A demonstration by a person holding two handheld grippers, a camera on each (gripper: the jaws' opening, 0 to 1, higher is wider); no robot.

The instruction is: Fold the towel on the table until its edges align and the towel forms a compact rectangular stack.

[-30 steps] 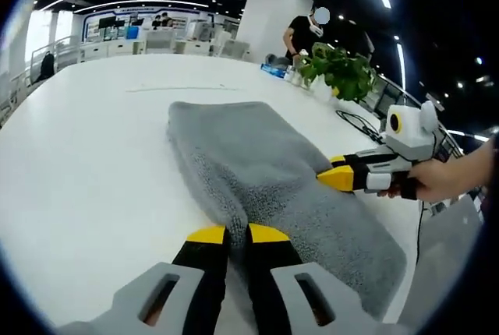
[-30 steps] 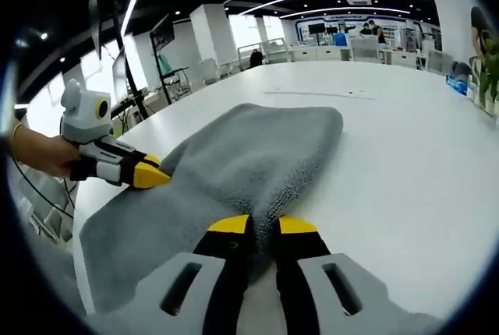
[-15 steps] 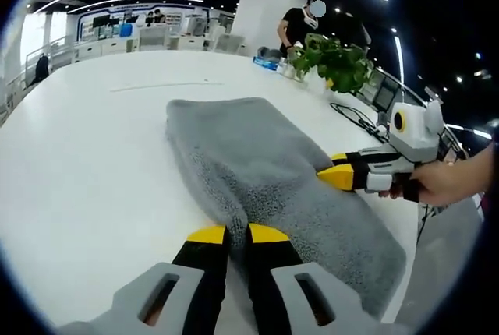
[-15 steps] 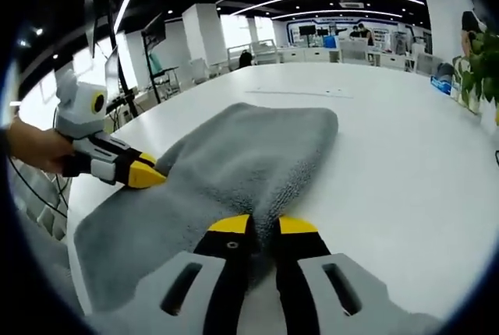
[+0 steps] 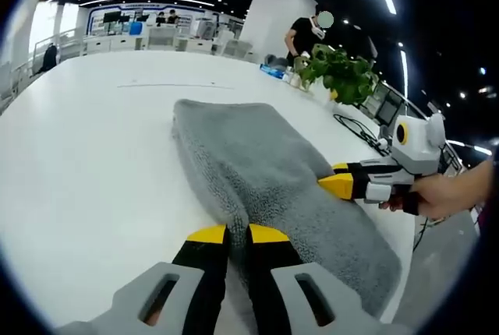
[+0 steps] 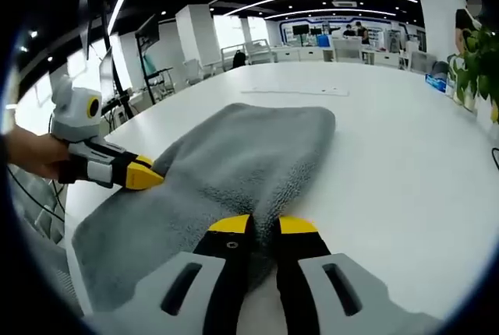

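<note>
Pinching opposite edges of the grey towel [image 5: 265,171] on the white bench [image 5: 86,163], left claw [image 5: 230,235] and right claw [image 6: 253,226] both clamped, likely to lift a fold

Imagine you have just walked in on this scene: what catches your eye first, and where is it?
First comes the grey towel, lying rumpled on the white table. Next, the yellow tips of the left hand-held gripper pinch the towel's near edge, while the right hand-held gripper bites its opposite edge, held by a hand. Beyond the towel, a leafy green plant stands at the table's far side.
</note>
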